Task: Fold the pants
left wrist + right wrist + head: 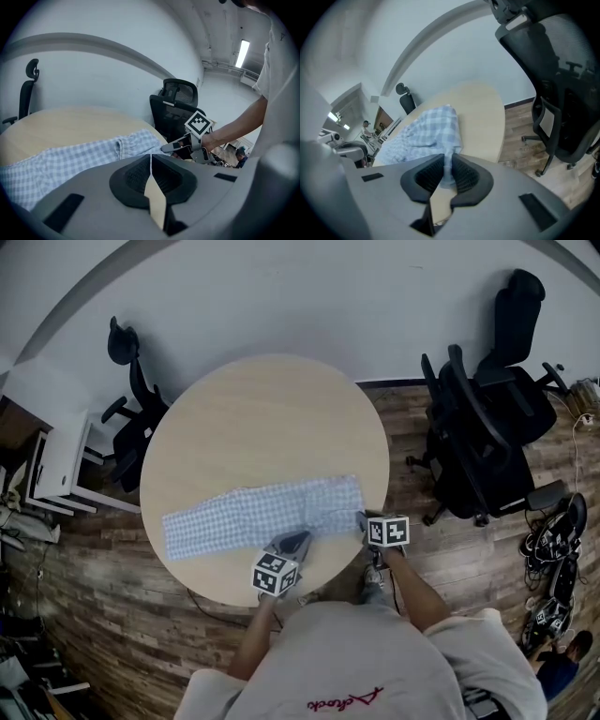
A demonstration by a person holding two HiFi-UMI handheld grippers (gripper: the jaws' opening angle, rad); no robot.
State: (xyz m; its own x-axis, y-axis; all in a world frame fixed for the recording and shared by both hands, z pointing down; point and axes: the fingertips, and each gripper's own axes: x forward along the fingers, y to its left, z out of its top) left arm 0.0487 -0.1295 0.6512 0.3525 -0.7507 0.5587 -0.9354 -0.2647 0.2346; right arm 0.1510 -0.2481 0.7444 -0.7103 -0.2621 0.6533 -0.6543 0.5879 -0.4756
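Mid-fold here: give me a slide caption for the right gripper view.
Right claw pinching the edge of the checked pants spread on the round table, office chair nearby.

Head view, lower centre: the pants slip from sight under the left gripper; the lower-left clutter is too dark to identify.

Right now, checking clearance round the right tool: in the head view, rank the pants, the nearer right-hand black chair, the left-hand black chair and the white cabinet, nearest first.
1. The blue-and-white checked pants, pinched in the right tool.
2. The nearer black mesh office chair, on the right.
3. The black office chair, far left.
4. The white cabinet, at the left edge.
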